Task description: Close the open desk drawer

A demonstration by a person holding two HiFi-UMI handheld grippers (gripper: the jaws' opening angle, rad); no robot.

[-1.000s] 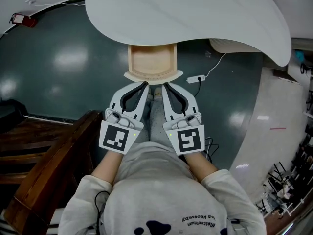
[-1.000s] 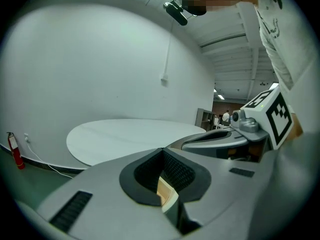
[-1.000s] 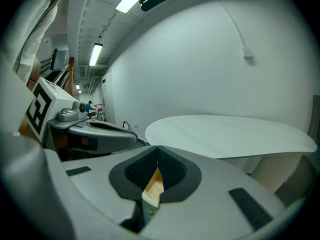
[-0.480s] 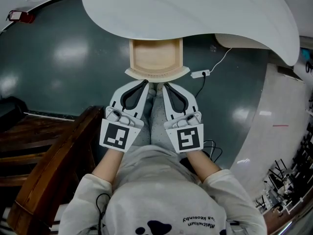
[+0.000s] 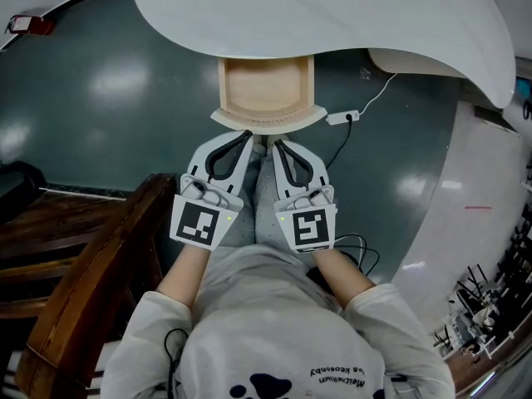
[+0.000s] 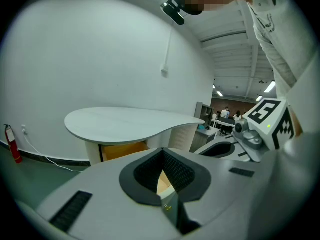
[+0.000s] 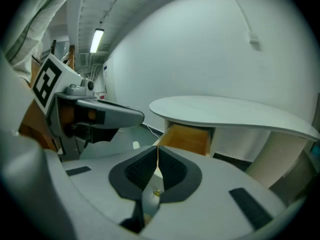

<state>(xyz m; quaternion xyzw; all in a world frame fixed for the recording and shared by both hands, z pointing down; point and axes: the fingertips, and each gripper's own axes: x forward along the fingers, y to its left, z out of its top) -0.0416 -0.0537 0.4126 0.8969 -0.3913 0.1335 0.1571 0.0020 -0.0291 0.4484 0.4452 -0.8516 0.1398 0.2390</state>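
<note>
Desktop [image 5: 316,15] overhang above drawer [image 5: 266,123]; wooden furniture [image 5: 91,281] leftward.

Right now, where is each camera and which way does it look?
Head view: on the person's head, looking steeply down at the open drawer under the desk top; forearms, left gripper and right gripper show.
Left gripper view: on the left gripper, looking along its shut jaws at the desk top; right gripper at right.
Right gripper view: on the right gripper, facing the drawer; left gripper at left.
Shared: all three see drawer and desk top.

floor [image 5: 108,98]: dark green, glossy | wall [image 6: 100,59]: white | wooden furniture [image 5: 91,264]: left
</note>
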